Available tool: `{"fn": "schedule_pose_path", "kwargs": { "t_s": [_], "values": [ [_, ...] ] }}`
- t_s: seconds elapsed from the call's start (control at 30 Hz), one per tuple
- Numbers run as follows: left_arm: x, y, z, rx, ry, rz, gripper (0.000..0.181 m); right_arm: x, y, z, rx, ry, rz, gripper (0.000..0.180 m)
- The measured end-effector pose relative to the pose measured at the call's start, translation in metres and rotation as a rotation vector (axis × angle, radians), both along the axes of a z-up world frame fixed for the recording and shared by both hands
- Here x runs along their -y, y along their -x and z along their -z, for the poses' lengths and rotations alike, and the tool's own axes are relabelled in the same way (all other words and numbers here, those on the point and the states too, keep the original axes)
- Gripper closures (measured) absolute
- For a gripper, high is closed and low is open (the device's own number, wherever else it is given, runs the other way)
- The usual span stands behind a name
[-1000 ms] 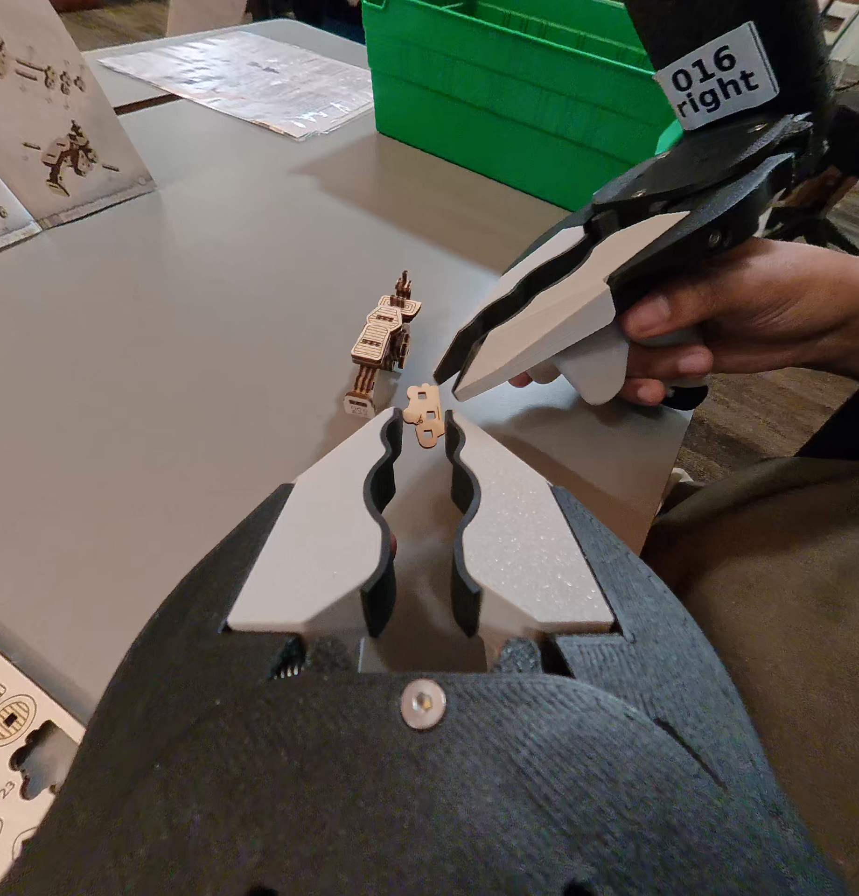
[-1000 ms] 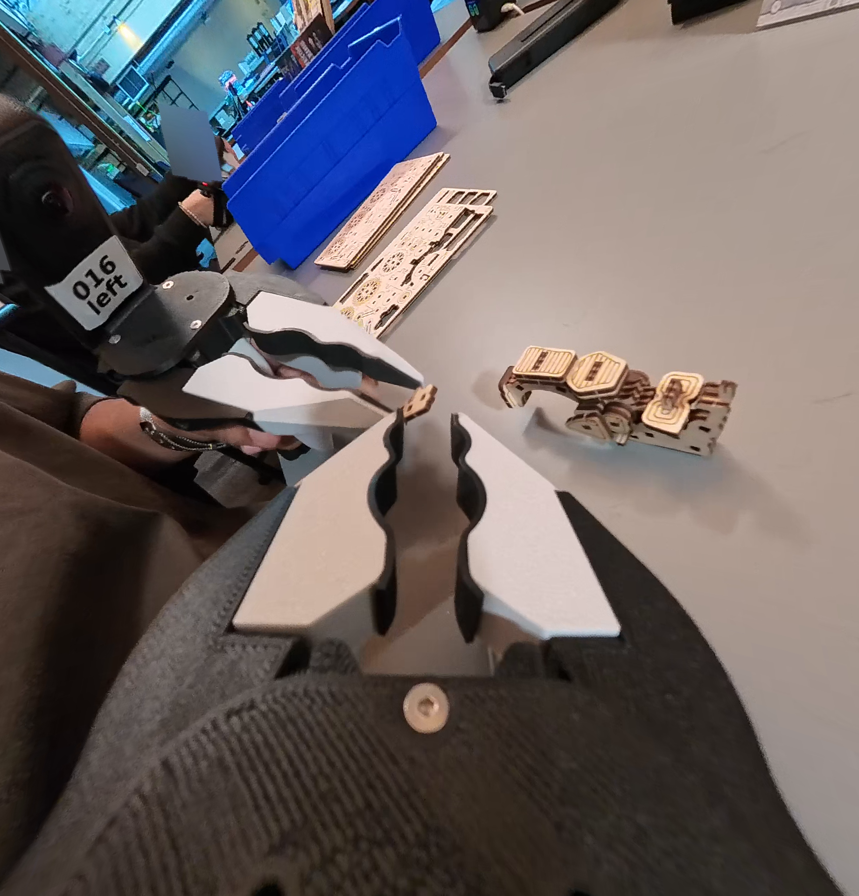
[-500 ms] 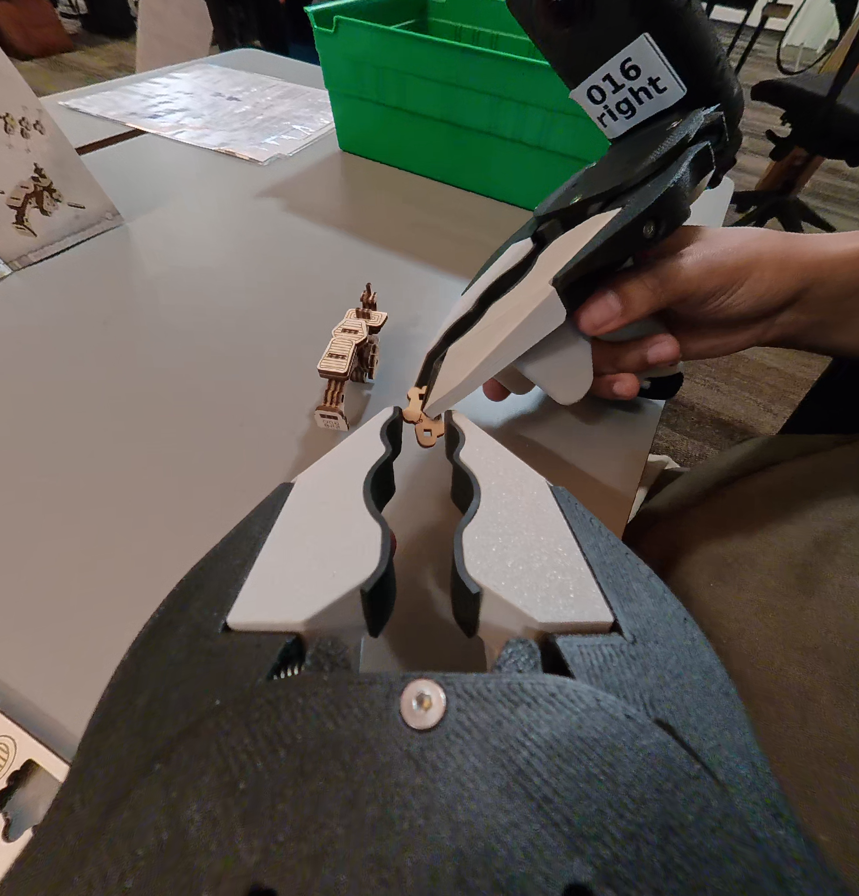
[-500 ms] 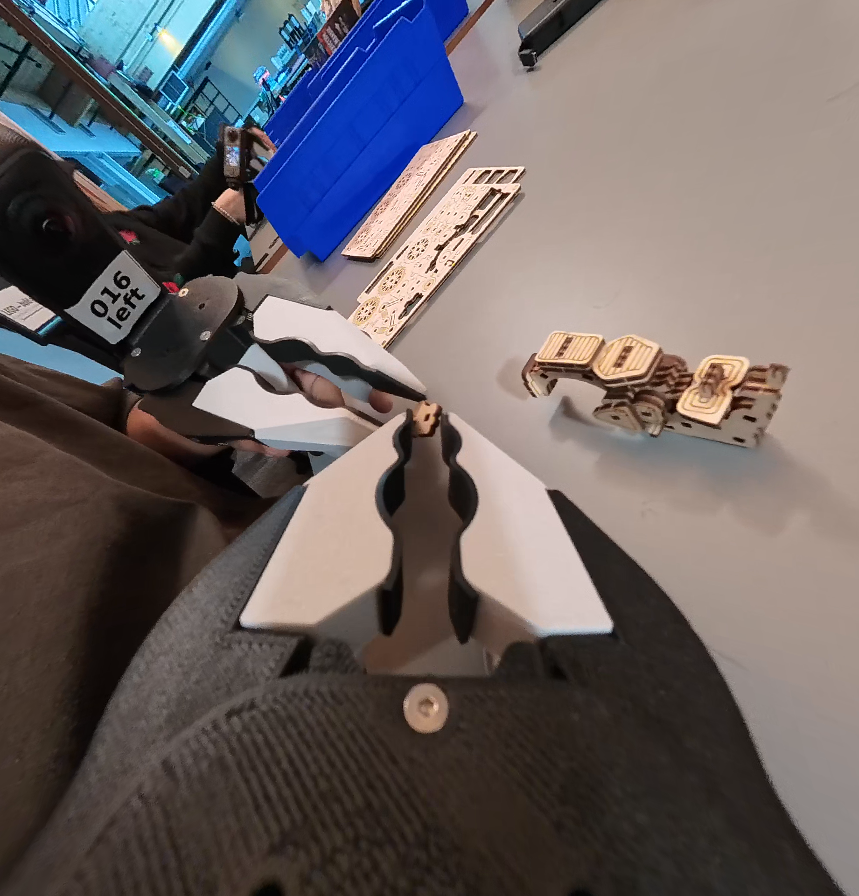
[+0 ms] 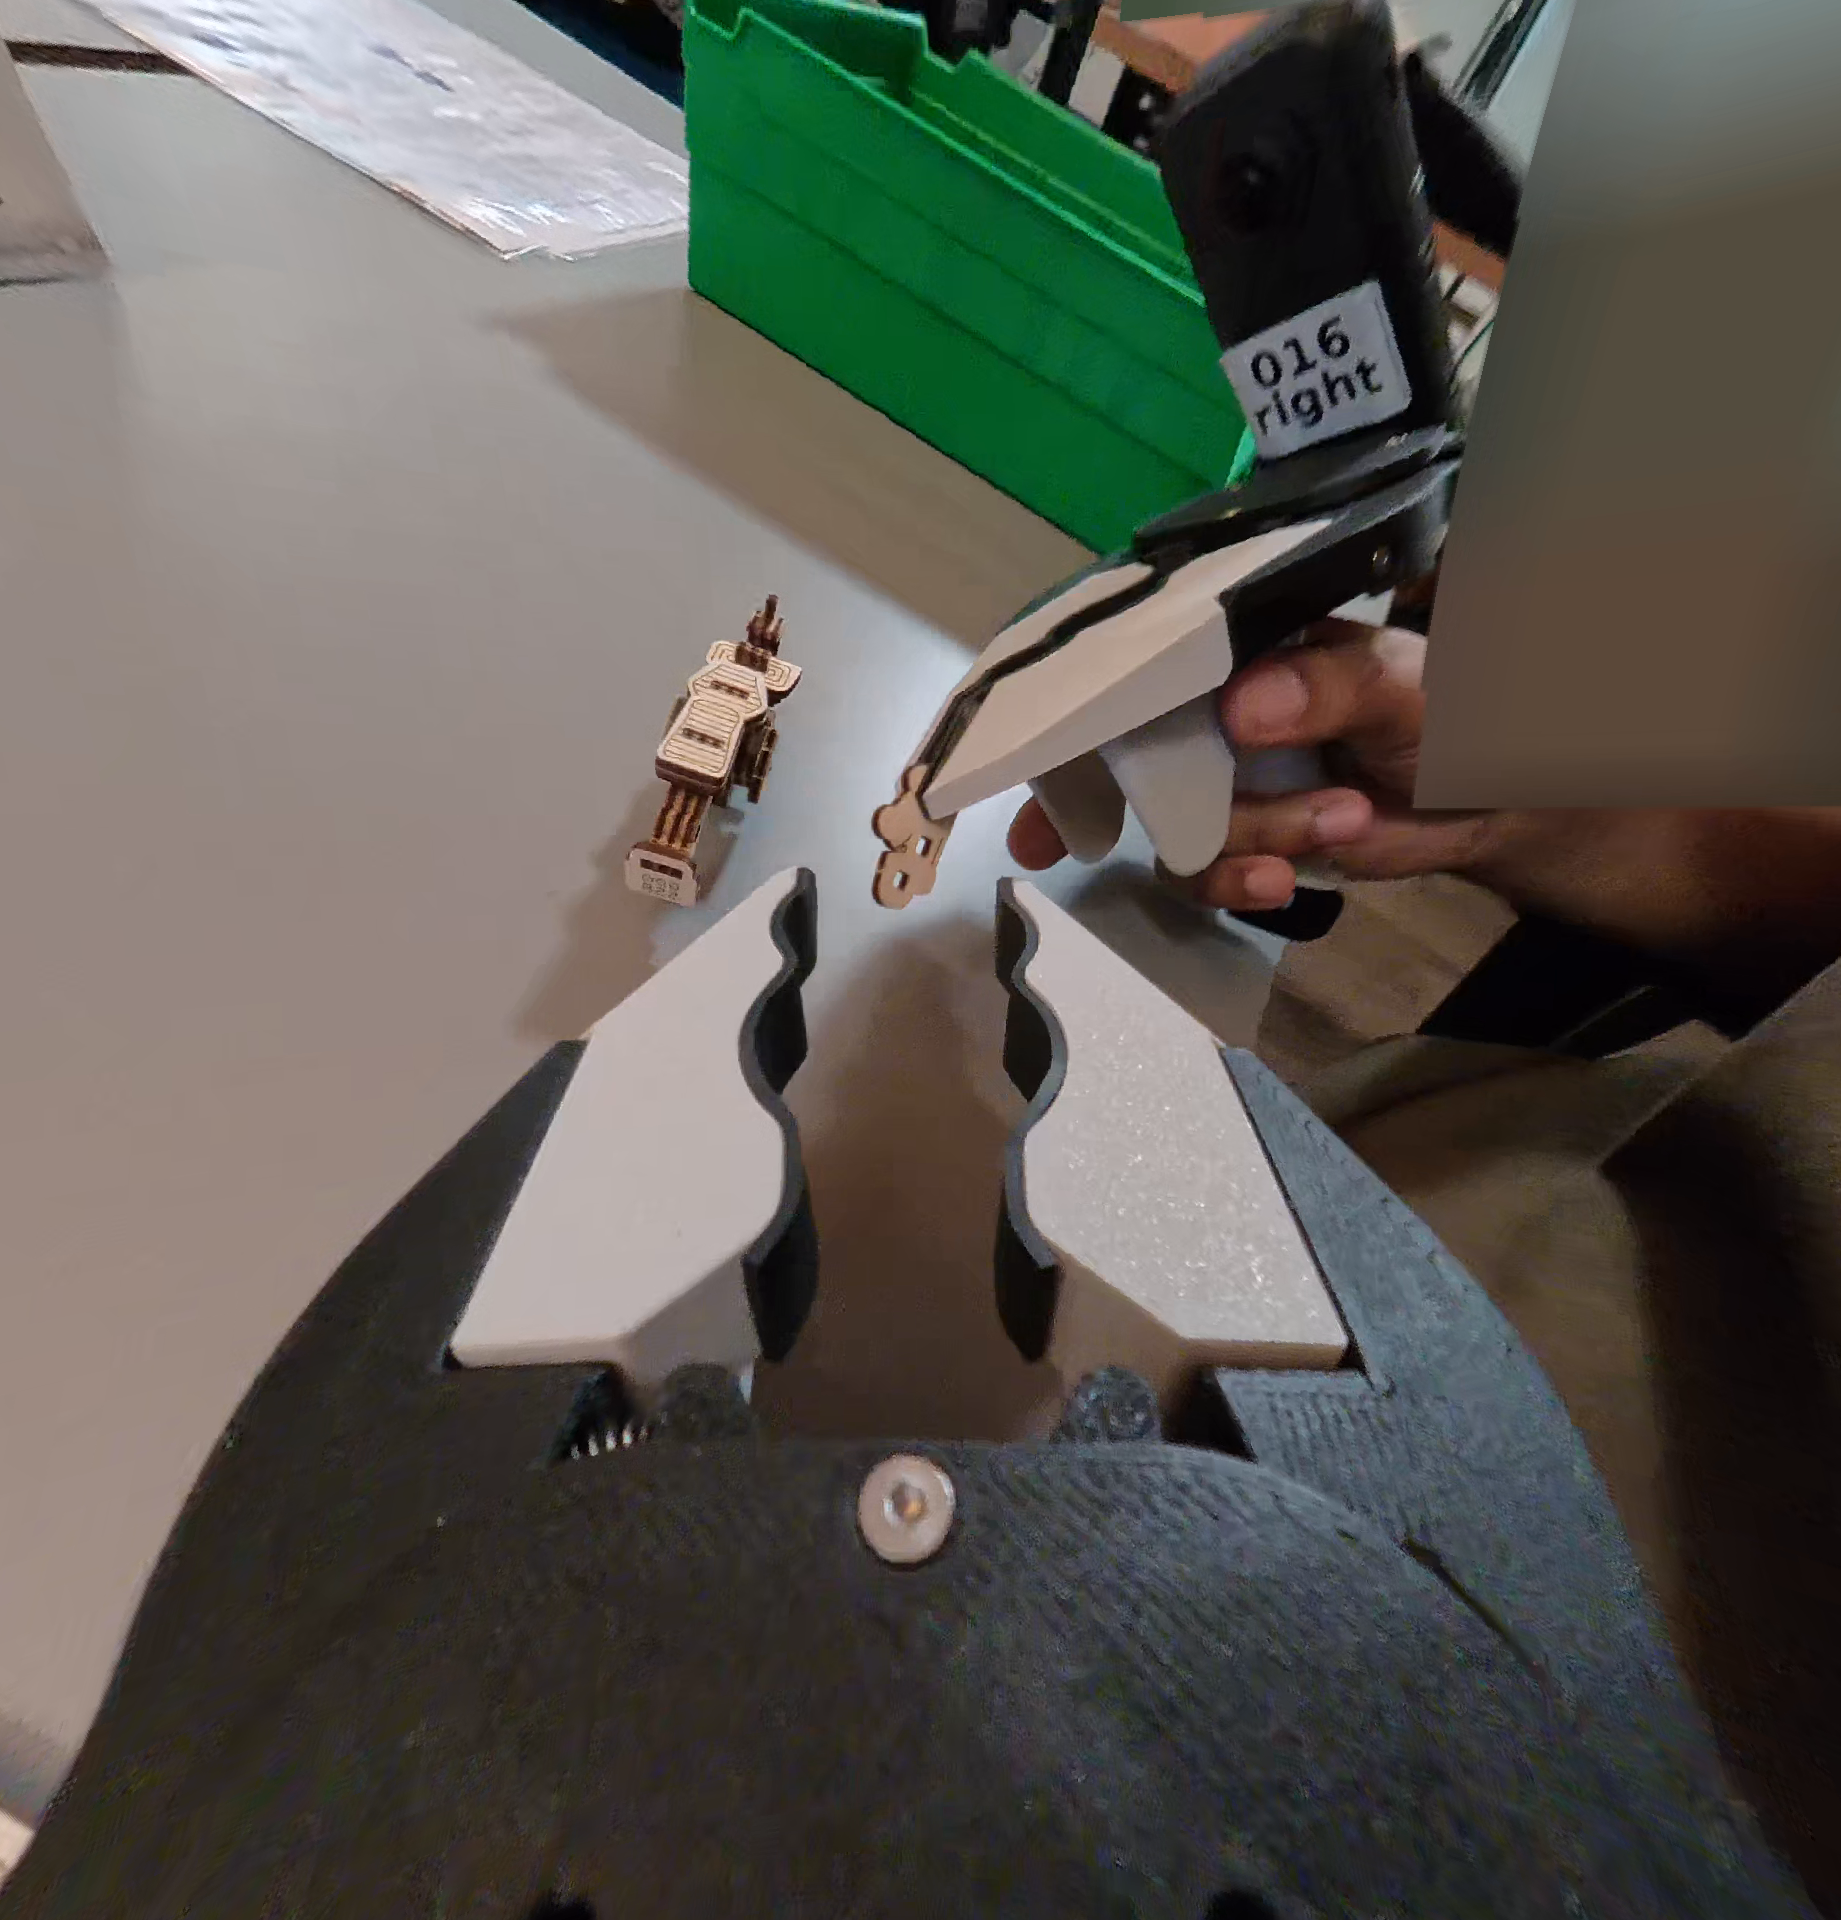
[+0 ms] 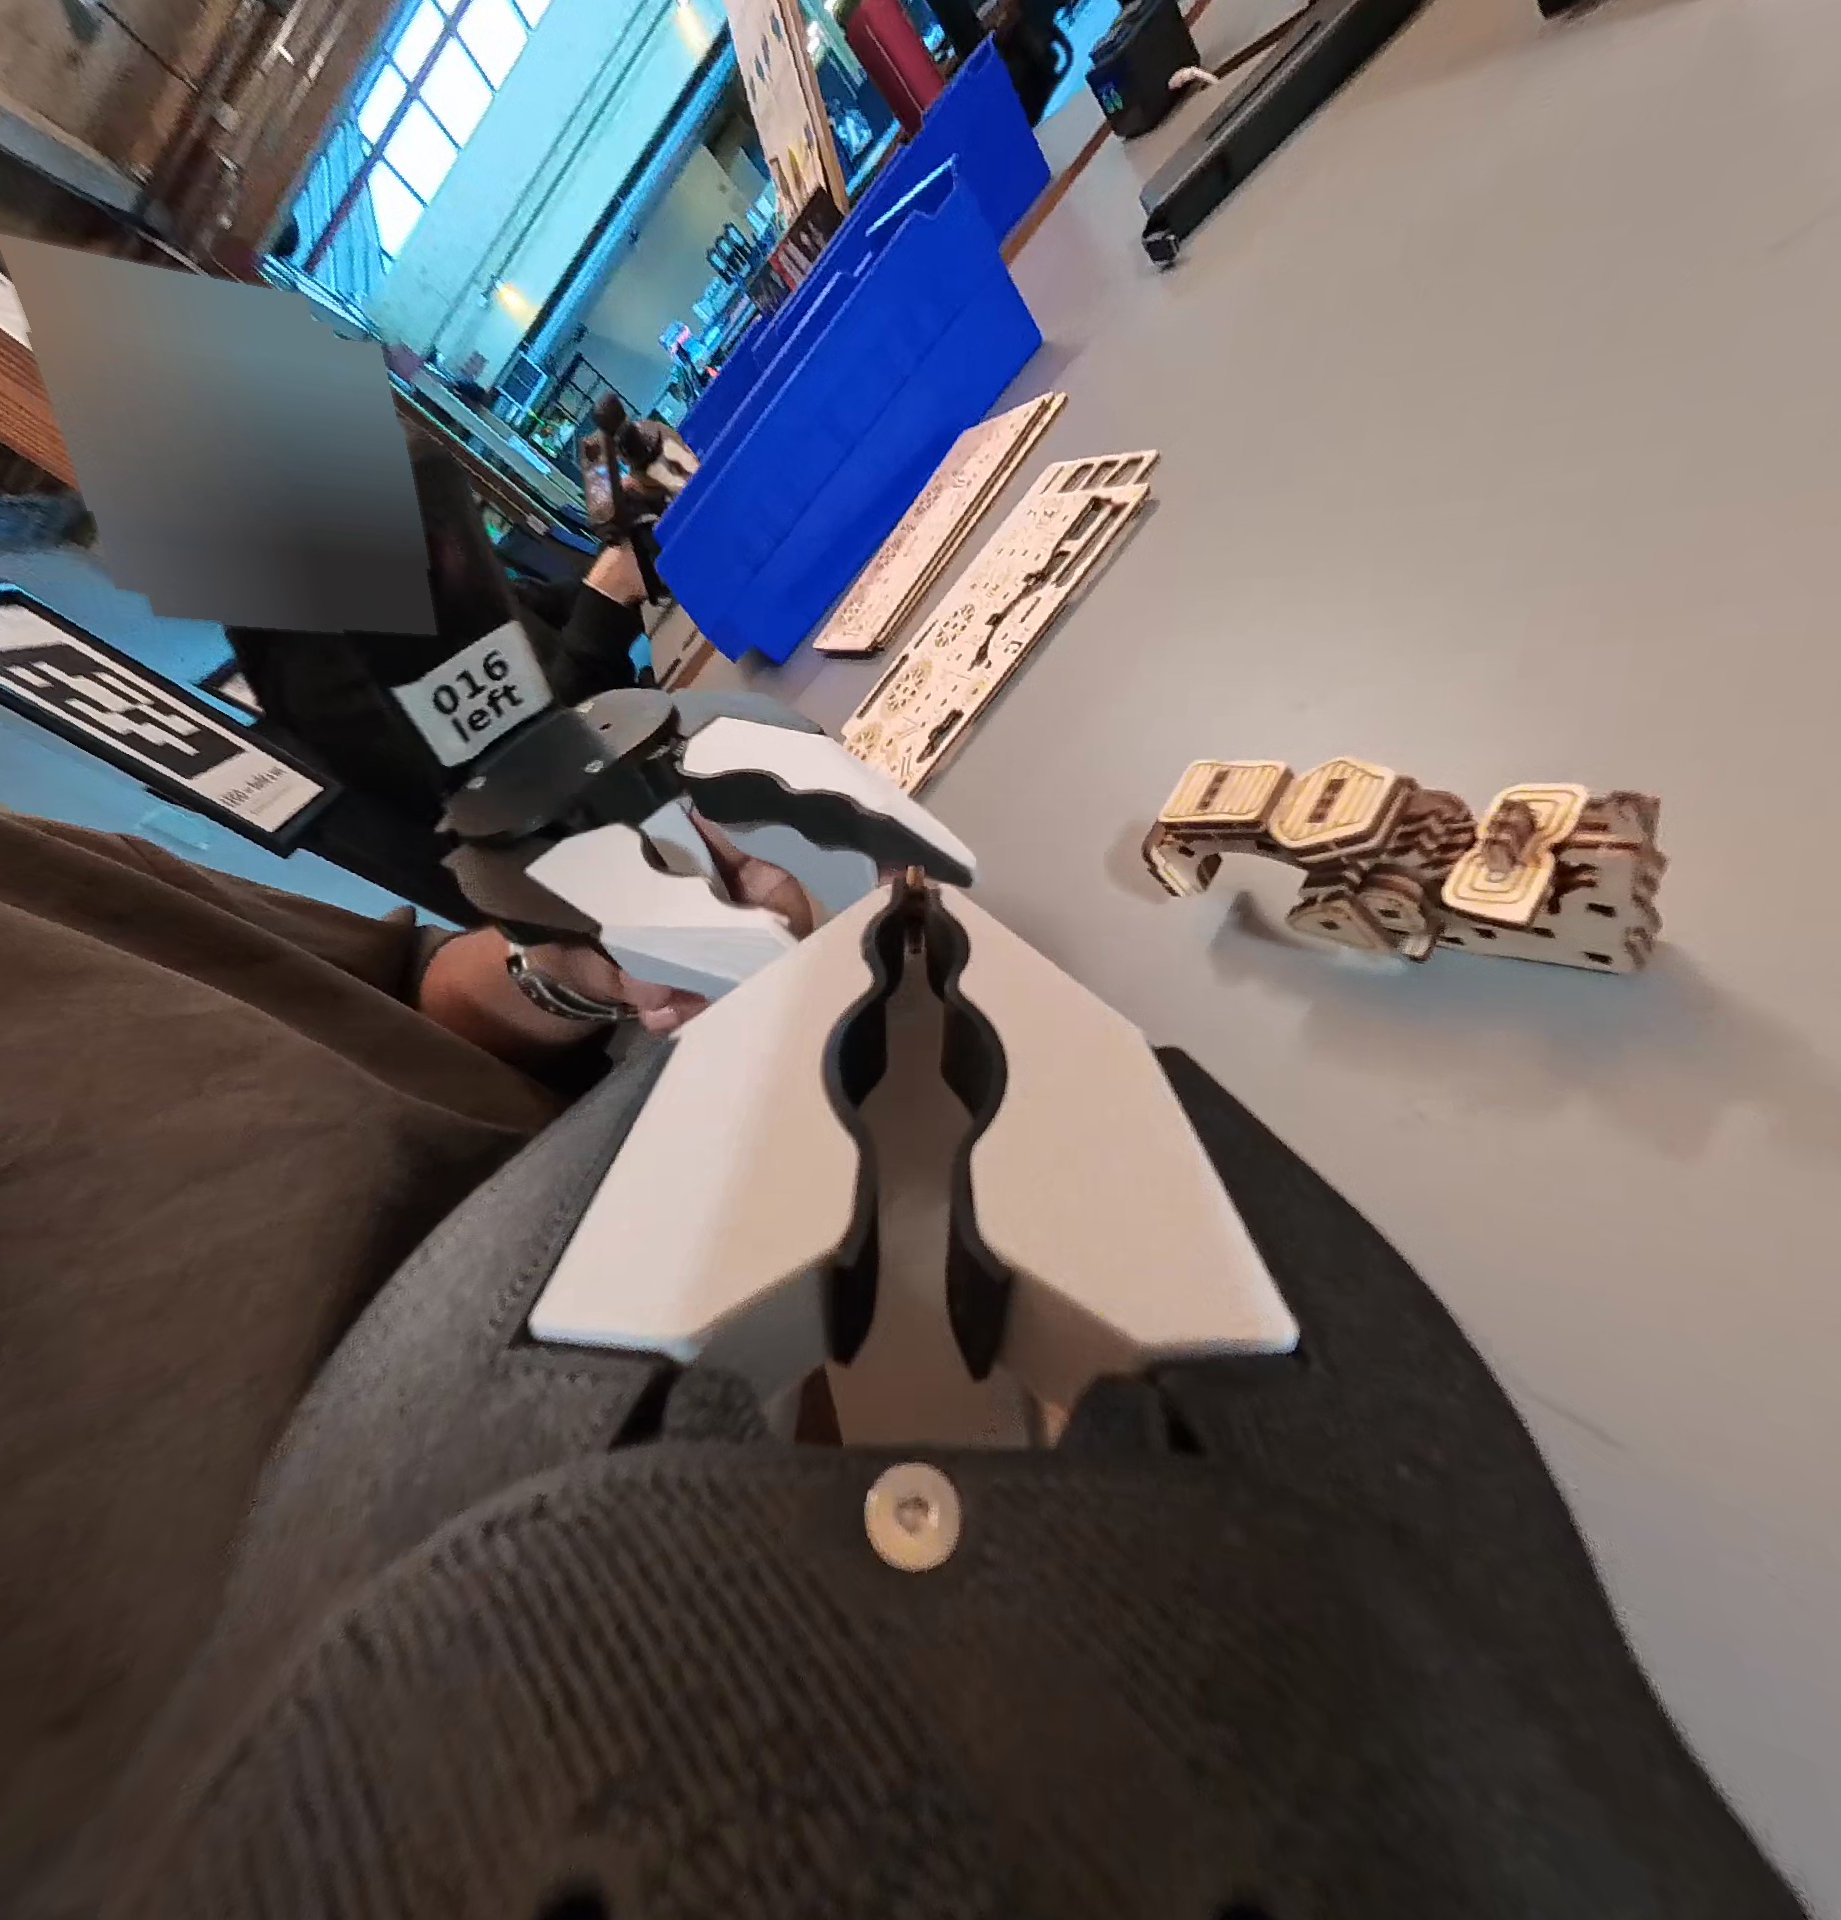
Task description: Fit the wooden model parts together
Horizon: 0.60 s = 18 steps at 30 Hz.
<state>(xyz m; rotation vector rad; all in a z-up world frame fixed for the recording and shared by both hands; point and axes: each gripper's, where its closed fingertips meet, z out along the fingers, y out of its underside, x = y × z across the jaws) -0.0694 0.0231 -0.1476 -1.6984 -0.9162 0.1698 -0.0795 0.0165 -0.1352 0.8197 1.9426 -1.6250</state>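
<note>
Handheld gripper pair, matching build.
Left gripper [image 5: 905, 899] and right gripper [image 6: 914, 902]: black textured printed bodies, one silver screw centred near each base, pale grey wedge fingers [image 5: 677, 1122] lined with wavy black pads. A white printed label sits on each black camera mount. The person wears brown sleeves [image 6: 168, 1091] and a wrist bracelet [image 6: 547, 992].

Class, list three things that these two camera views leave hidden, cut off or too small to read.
1. Small wooden piece: right wrist view shows only a sliver, pinched in the right gripper.
2. Wooden model: its far side is hidden in both views.
3. Green bin: left wrist view cuts it off at the top edge; contents unseen.
</note>
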Motion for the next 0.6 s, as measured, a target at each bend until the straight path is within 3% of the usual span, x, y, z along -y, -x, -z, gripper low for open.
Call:
{"fn": "schedule_pose_path", "kwargs": {
  "t_s": [0.6],
  "values": [
    [0.000,-0.005,-0.021,0.202,-0.346,0.083,0.180,-0.002,-0.001,-0.017,0.046,0.117,-0.023,0.175]
  ]
}}
